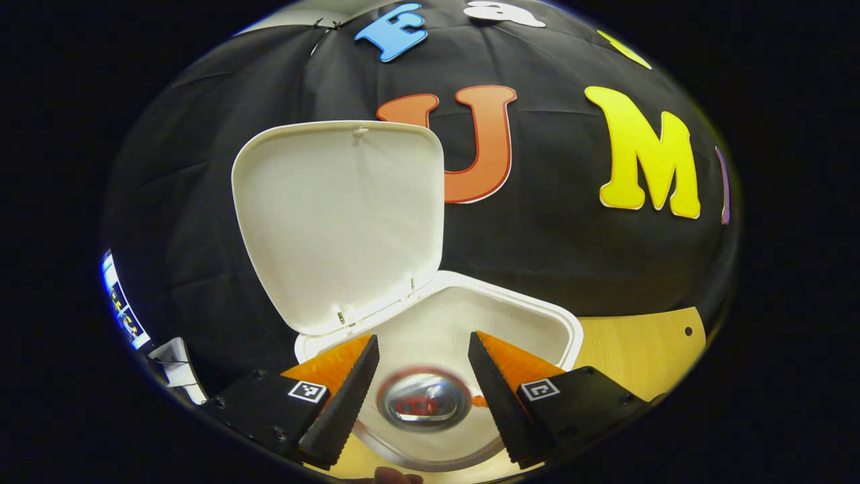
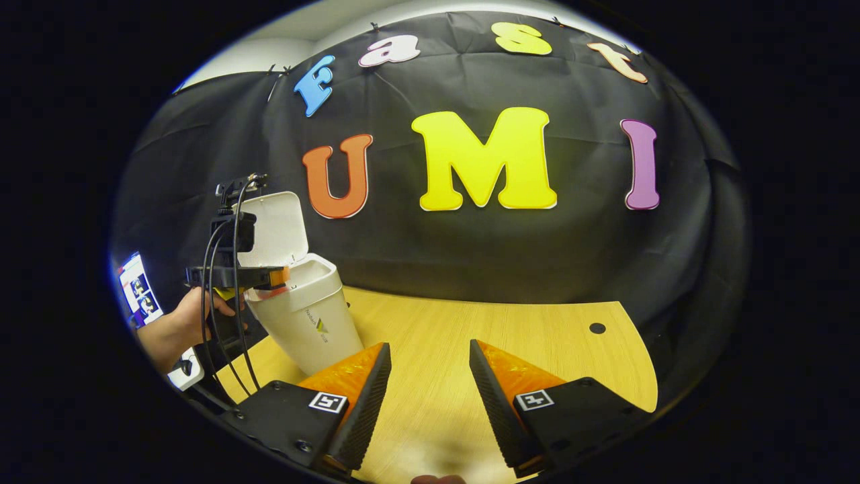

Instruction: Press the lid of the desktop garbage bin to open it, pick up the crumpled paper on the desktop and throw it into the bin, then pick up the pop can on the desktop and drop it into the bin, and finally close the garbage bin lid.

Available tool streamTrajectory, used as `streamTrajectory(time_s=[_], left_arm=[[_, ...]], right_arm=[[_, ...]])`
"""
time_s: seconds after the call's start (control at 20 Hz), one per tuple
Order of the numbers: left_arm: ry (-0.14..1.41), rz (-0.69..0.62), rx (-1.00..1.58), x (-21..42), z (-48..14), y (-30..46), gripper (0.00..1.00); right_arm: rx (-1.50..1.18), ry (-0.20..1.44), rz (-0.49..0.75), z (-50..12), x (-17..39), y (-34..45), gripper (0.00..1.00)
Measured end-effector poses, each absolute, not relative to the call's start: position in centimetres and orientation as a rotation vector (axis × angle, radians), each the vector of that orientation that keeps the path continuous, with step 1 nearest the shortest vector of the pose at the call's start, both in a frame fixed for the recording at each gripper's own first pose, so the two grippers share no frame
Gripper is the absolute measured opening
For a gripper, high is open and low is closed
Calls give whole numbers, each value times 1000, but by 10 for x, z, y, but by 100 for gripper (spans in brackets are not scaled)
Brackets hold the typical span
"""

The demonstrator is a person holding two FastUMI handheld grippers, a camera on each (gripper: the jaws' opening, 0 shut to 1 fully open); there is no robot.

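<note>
Over the open bin (image 1: 537, 323), left tongs (image 1: 423, 396) bracket the can (image 1: 423, 402).

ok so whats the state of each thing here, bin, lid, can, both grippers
garbage bin: upright on the table, open
lid: flipped up, standing behind the opening
pop can: top end facing the camera, between the left gripper's fingers with a gap each side, over the bin's opening
left gripper: open, over the bin
right gripper: open, empty, above the table

wall: black cloth (image 2: 537, 255) | desk: pale wood (image 2: 510, 336) | upper left: maybe ceiling (image 2: 269, 50)
</note>
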State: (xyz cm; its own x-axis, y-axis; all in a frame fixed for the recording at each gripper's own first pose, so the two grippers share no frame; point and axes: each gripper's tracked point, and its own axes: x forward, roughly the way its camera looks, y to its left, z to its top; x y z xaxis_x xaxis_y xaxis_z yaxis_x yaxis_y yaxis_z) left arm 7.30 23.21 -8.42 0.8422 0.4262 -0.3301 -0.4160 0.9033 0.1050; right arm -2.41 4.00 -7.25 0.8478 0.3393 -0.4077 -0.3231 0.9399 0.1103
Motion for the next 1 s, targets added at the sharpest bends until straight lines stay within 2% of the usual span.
streamTrajectory(time_s=[0.2,0.65,0.85,1.0], left_arm=[[317,471,30,66,-61,230,91],[104,498,27,91,58,204,91],[4,566,24,108,120,229,90],[0,632,-40,116,135,258,90]], right_arm=[[41,429,364,-69,-23,41,76],[50,378,359,-44,-20,17,75],[63,349,337,-30,-12,4,75],[98,384,323,-28,-9,0,76]])
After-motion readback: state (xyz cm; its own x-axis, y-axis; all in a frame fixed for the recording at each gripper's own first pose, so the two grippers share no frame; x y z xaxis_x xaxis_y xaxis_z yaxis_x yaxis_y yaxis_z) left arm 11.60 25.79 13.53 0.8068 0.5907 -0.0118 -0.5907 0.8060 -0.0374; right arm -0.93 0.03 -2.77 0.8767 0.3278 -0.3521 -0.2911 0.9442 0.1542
